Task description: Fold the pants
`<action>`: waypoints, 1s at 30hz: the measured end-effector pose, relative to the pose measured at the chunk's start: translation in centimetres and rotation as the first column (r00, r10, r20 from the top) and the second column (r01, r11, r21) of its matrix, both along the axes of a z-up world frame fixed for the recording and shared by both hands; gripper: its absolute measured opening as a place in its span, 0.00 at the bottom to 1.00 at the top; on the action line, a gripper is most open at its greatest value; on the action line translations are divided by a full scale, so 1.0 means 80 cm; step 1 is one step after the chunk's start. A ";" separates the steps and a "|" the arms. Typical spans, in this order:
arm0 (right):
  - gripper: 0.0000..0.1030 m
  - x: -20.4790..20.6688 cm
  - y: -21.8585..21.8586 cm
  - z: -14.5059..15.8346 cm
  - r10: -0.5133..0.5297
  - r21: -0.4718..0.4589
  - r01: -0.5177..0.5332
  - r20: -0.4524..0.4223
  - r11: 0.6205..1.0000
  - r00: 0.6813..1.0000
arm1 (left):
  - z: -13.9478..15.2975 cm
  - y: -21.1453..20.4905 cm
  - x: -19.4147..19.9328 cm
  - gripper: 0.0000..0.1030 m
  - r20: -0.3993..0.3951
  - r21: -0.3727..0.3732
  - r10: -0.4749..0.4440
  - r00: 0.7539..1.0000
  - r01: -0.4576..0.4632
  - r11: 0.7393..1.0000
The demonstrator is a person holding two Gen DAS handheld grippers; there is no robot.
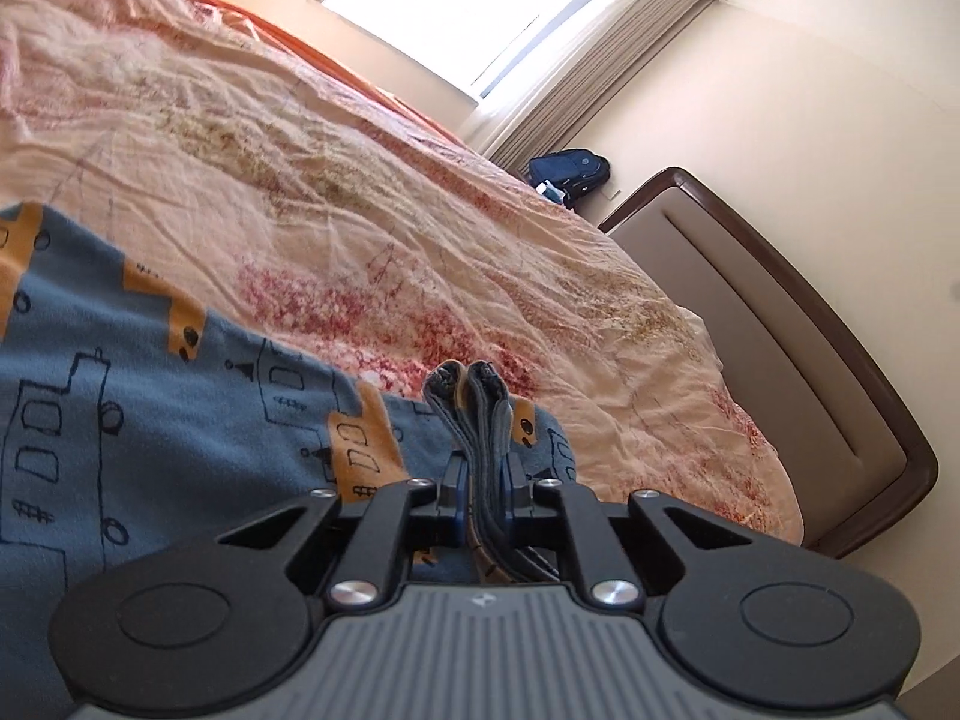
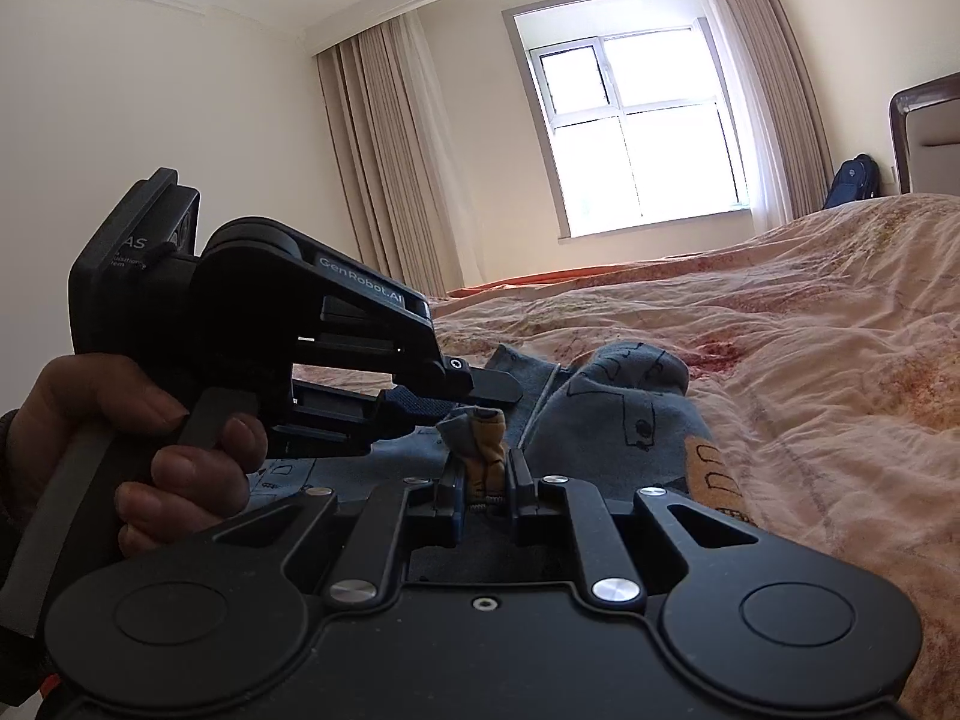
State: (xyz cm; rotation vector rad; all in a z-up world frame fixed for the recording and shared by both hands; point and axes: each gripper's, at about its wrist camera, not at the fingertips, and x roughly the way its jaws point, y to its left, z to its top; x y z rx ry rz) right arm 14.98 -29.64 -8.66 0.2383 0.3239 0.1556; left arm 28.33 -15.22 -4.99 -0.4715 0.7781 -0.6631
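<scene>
Pants (image 1: 150, 390) on bed (image 1: 420, 210), window (image 1: 480, 12) behind.

Blue-grey pants (image 1: 150, 396) printed with black line-drawn houses and mustard patches lie rumpled, a bunched hem edge standing up between the left fingers (image 1: 457, 474); another gathered fold (image 2: 483, 450) rises between the right fingers (image 2: 519, 471), with more cloth humped just beyond them

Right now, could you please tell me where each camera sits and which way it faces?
Left wrist: on the left gripper, looking along its jaws, shut on the pants, across the bed to the window.
Right wrist: on the right gripper, jaws shut on a hem, facing the window; the left gripper and the hand show.
Shared: pants, bed, window, blue bag.
</scene>
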 end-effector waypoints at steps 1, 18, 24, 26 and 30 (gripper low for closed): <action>0.14 -0.001 0.001 0.003 0.001 0.000 -0.001 0.006 1.000 1.000 | 0.007 0.003 -0.003 0.10 0.017 0.008 -0.001 1.000 0.001 1.000; 0.14 0.002 0.090 0.068 0.221 -0.038 -0.220 0.043 0.975 0.974 | 0.064 0.137 -0.045 0.10 0.117 0.074 0.122 0.986 -0.131 0.989; 0.14 0.017 0.146 0.072 0.347 -0.136 -0.347 -0.025 0.928 0.937 | 0.047 0.194 -0.045 0.10 0.091 0.075 0.188 0.978 -0.195 0.978; 0.14 0.022 0.164 0.070 0.380 -0.168 -0.383 -0.054 0.908 0.924 | 0.039 0.210 -0.043 0.10 0.078 0.079 0.204 0.976 -0.210 0.974; 0.14 0.035 0.196 0.062 0.430 -0.206 -0.445 -0.117 0.871 0.895 | 0.023 0.234 -0.040 0.10 0.051 0.093 0.226 0.973 -0.230 0.969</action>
